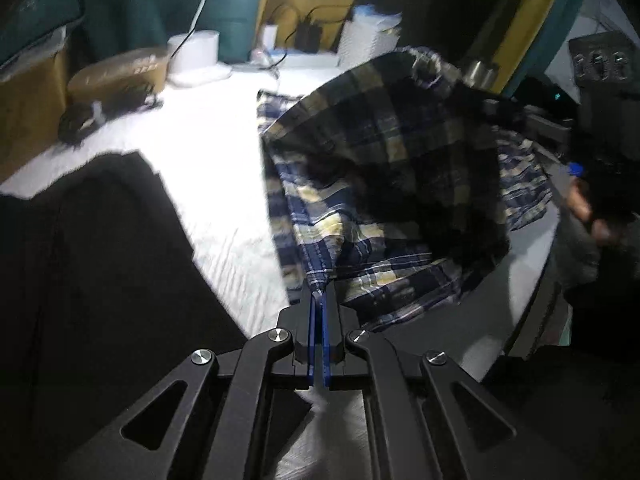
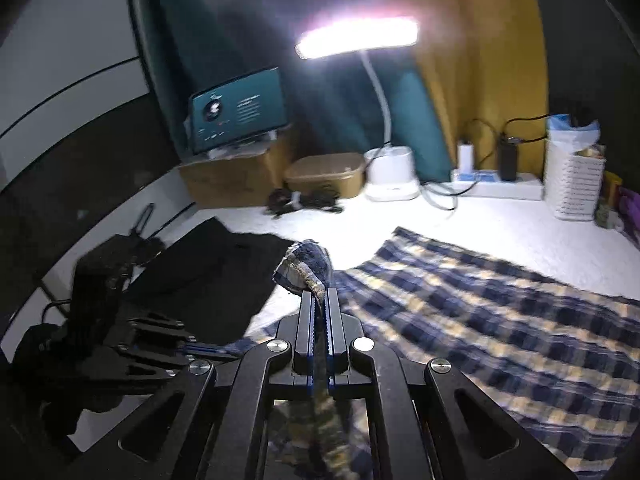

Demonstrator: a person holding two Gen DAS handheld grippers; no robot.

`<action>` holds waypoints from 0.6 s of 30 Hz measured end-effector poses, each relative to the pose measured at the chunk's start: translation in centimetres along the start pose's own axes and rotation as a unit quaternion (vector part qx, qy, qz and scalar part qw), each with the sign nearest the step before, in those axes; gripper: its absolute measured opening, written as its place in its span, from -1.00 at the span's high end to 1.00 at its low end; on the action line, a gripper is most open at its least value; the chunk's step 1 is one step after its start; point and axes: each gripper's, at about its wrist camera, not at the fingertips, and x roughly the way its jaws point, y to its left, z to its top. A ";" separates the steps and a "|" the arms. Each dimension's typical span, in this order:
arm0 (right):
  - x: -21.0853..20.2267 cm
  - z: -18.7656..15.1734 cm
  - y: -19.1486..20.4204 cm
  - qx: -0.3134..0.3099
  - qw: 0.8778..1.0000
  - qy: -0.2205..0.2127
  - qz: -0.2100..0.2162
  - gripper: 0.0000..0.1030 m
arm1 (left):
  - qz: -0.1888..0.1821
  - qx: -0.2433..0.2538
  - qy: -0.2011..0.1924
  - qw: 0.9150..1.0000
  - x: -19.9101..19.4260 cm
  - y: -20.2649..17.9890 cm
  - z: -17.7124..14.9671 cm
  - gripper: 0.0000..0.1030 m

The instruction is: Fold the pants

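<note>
The blue, yellow and white plaid pants (image 1: pixel 384 184) lie partly on the white table cover, with one part lifted and draped in the air. My left gripper (image 1: pixel 319 294) is shut on an edge of the plaid fabric. My right gripper (image 2: pixel 319 294) is shut on a bunched corner of the pants (image 2: pixel 500 320), which spread flat to its right. The left gripper's black body (image 2: pixel 132 332) shows at the lower left of the right wrist view.
A black garment (image 1: pixel 100 260) lies on the left of the table; it also shows in the right wrist view (image 2: pixel 208 280). At the back stand a lit desk lamp (image 2: pixel 356 36), a tan lidded box (image 2: pixel 324 174), a power strip (image 2: pixel 496 186) and a white basket (image 2: pixel 574 176).
</note>
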 end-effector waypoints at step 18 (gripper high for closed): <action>0.5 -6.4 1.9 0.018 0.998 0.058 0.025 -1.00 | 0.128 -0.029 -0.043 0.990 -3.5 2.8 0.2 0.23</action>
